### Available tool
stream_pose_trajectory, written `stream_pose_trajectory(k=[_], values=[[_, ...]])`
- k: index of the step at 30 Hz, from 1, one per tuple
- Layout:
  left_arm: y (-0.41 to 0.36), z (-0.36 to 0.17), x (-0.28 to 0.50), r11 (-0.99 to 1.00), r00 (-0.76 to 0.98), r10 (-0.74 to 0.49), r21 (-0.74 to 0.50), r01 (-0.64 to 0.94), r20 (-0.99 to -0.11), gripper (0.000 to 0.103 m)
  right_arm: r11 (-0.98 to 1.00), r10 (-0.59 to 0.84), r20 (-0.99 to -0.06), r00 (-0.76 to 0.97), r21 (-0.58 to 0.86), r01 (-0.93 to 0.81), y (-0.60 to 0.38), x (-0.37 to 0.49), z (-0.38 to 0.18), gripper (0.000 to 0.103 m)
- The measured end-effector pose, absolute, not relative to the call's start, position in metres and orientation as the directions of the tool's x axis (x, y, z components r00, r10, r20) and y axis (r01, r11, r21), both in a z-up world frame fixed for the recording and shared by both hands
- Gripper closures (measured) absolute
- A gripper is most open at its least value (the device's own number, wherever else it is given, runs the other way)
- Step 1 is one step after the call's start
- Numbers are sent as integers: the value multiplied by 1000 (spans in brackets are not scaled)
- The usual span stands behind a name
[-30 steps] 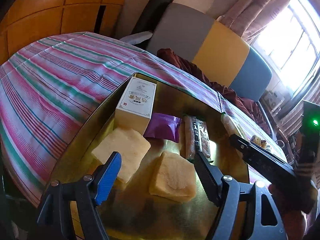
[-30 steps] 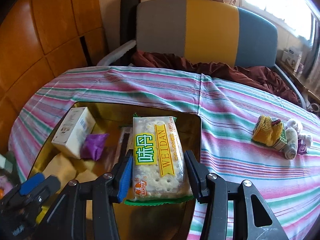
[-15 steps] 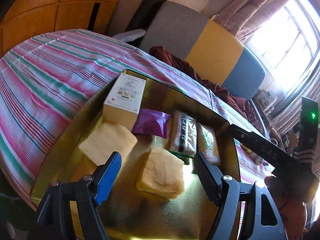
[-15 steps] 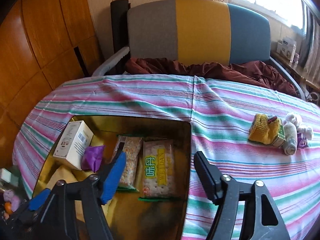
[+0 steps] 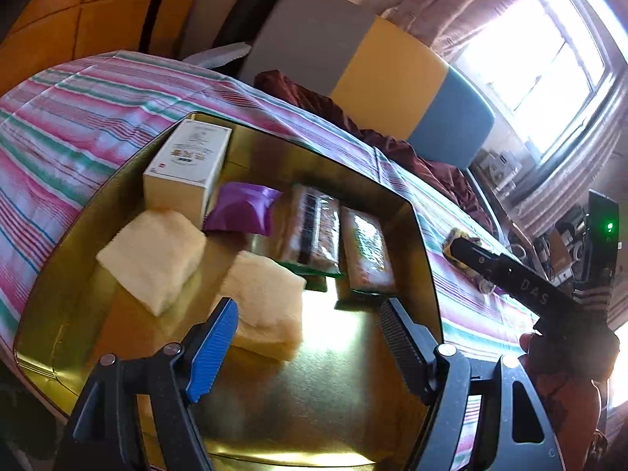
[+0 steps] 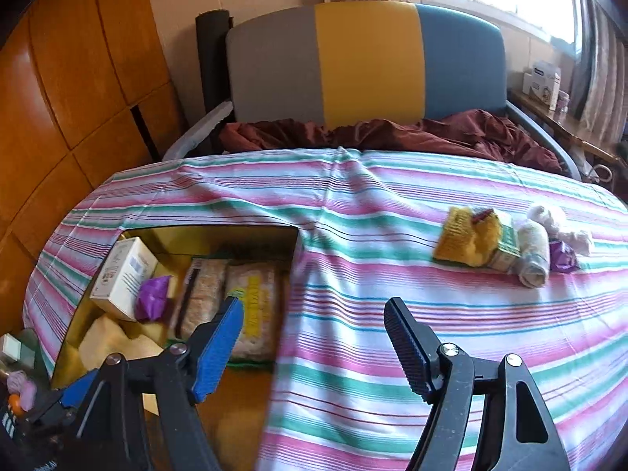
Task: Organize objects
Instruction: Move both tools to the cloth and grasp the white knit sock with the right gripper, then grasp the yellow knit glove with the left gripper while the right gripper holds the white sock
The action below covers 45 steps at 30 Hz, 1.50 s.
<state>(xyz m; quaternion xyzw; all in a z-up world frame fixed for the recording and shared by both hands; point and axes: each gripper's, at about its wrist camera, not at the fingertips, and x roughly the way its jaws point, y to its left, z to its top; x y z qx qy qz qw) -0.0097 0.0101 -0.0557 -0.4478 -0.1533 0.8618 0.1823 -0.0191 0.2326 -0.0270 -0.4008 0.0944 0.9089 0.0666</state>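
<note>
A gold tin tray [image 5: 426, 259] [image 6: 219, 231] lies on the striped tablecloth. In it are a white box [image 5: 188, 161] [image 6: 125, 274], a purple packet [image 5: 241, 214] [image 6: 153, 298], two cracker packs [image 5: 316, 231] [image 5: 367, 253] [image 6: 257, 310] and two pale yellow sponges [image 5: 151, 251] [image 5: 265, 306]. My left gripper [image 5: 308, 343] is open and empty above the tray's near part. My right gripper [image 6: 314, 343] is open and empty, above the cloth just right of the tray. A pile of small items lies on the cloth: a yellow knitted piece [image 6: 467, 241], a small carton [image 6: 504, 253], a white roll [image 6: 533, 251] and a purple packet [image 6: 563, 257].
A grey, yellow and blue chair [image 6: 365, 59] with a dark red cloth [image 6: 392, 131] stands behind the table. Wooden panels [image 6: 59, 98] are at the left. A window [image 5: 541, 51] and a cluttered shelf are at the right. The right gripper's body [image 5: 522, 286] shows in the left wrist view.
My right gripper opened and left the WEIDAN cracker pack in the tray beside the other pack. It then drew back and swung right over the cloth. The left gripper shifted slightly.
</note>
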Motion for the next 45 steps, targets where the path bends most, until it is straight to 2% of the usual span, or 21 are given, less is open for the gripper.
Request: stream_pose_trajectory(k=[11,16,19,25,28,34,36,40,45], values=[[49,-49,19,-856,-501,516,-411,-313,-694,27,-954,122,-764,-634,87,-288,310,34,-62,22],[81,-44,33,-834,-465,544,-386,-395,-699,27,-911,180,-795,-580,88,-403,367,61,-86,22],[103,-43,40,-820,-437,548,-354,-450,-713,27,-874,184,-794,-579,137,-466,404,70,-89,22],[139,-44,55,-786,-384,551,-306,-537,-741,27,-847,137,-733,-667,262,-462,447,44,-66,22],[150,-42,63,-779,-383,543,-278,-562,-748,26,-829,99,-705,-703,332,-449,461,15,-60,25],[155,-31,71,-768,-403,541,-240,-594,-738,26,-773,93,-732,-674,374,-513,491,-26,-78,29],[159,-29,73,-763,-401,542,-232,-603,-738,26,-758,66,-735,-674,402,-513,499,-30,-90,40],[168,-28,72,-755,-389,539,-224,-617,-747,26,-728,0,-690,-724,496,-473,509,-24,-104,48],[188,-24,61,-744,-385,547,-221,-631,-743,26,-790,44,-683,-729,423,-444,502,-8,-100,51]])
